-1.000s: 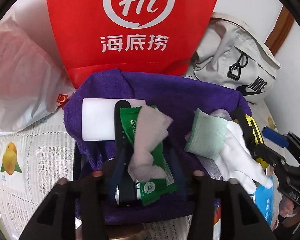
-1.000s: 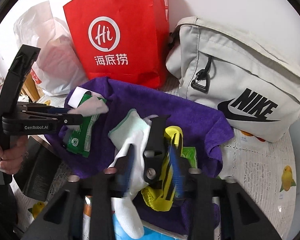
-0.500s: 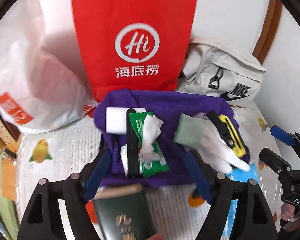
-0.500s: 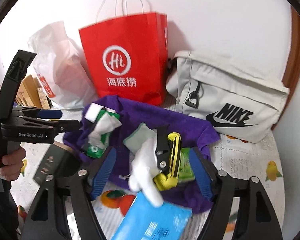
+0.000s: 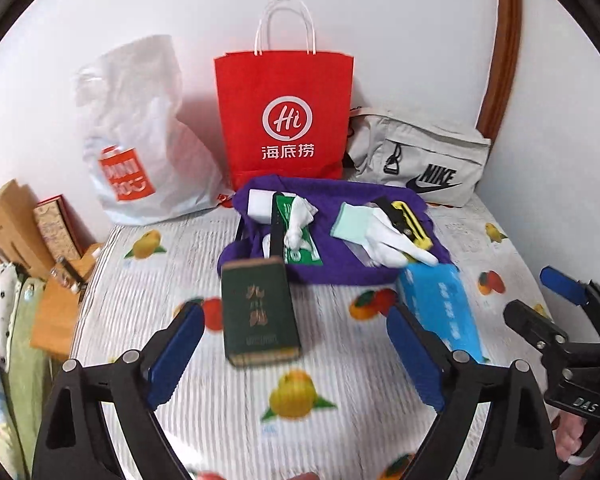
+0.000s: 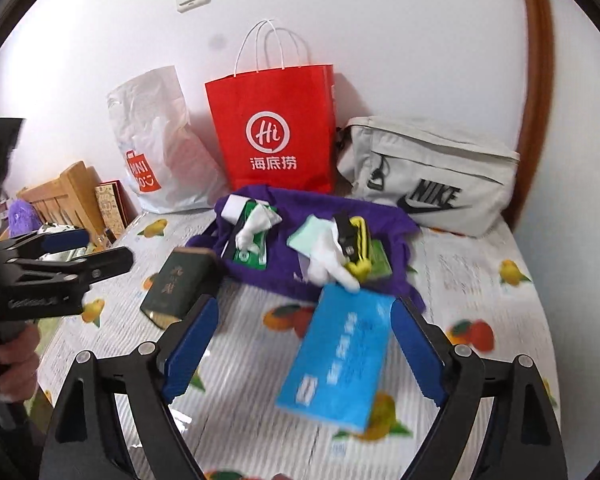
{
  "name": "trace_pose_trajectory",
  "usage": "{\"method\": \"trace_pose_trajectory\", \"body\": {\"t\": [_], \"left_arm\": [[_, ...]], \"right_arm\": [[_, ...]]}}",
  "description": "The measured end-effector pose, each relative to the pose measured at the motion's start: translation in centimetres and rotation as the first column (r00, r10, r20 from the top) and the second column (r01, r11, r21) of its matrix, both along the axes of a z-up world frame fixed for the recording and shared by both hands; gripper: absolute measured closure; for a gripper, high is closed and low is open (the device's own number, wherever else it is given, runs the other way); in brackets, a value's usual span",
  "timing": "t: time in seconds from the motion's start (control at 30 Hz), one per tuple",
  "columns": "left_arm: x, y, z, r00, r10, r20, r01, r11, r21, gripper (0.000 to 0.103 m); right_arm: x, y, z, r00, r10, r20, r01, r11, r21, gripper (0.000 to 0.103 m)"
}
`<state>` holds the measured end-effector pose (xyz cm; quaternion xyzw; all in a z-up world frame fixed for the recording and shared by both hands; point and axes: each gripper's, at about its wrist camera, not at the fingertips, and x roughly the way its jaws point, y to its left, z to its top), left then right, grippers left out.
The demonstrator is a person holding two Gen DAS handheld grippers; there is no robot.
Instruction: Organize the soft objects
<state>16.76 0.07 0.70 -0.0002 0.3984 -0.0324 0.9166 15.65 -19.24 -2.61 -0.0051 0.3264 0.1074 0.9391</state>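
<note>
1. A purple towel [image 5: 339, 236] lies spread on a fruit-print desk [image 5: 339, 400], in front of the bags along the wall, carrying the soft items: a white glove [image 5: 391, 236] with a pale green cuff, a green wet-wipe pack [image 5: 300, 252] with a crumpled tissue [image 5: 300, 220] on top, a white block [image 5: 260, 206] and a black-and-yellow strap [image 5: 409, 224].
2. The left gripper [image 5: 296, 356] and right gripper [image 6: 303, 344] stand wide apart and empty, their jaws having just been opening; nothing lies between them but the desk, a dark green box [image 5: 260, 316] and a blue tissue pack [image 6: 339, 352] below.
3. Glove, tissue and towel look light, limp and likely to sag; a pinch at the glove's cuff or a bunched towel corner should hold best. The foil wipe pack may slip, so grip across its middle.
4. Readable writing: "Hi" with Chinese characters on the red paper bag [image 5: 286, 120]; "NIKE" on the grey pouch [image 5: 419, 160]; "MINISO", in part, on the white plastic bag [image 5: 140, 140]. The box's gold characters are blurred.
</note>
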Motion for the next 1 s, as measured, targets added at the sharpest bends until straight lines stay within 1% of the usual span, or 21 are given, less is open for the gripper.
{"method": "trace_pose_trajectory", "body": {"t": [0.13,0.2,0.3,0.43,0.6,1.0], "left_arm": [[-4.2,-0.2,0.5,1.000,0.025,0.012,-0.025,1.000,-0.009,0.010],[-5.9,-0.3,0.9,0.999,0.036,0.029,-0.036,0.999,-0.007,0.010],[-7.9,-0.2,1.2,0.997,0.062,0.047,-0.063,0.998,0.002,0.008],[-9.6,-0.6,1.3,0.996,0.063,0.058,-0.063,0.998,0.009,0.008],[-10.7,-0.9,1.2,0.996,0.057,0.068,-0.058,0.998,0.009,0.008],[-11.1,-1.0,1.4,0.996,0.059,0.072,-0.060,0.998,0.017,0.008]], "right_arm": [[-3.8,-0.7,0.1,0.999,-0.034,0.000,0.034,0.999,0.030,0.015],[-5.3,-1.0,0.2,0.999,-0.049,0.001,0.049,0.998,0.032,0.013],[-7.7,-1.4,0.5,0.997,-0.074,0.024,0.074,0.997,0.027,0.013],[-9.5,-1.8,0.6,0.996,-0.087,0.028,0.086,0.996,0.032,0.013],[-10.9,-2.0,0.5,0.996,-0.090,0.027,0.089,0.995,0.041,0.013],[-11.4,-2.2,0.3,0.995,-0.094,0.024,0.093,0.995,0.043,0.013]]}}
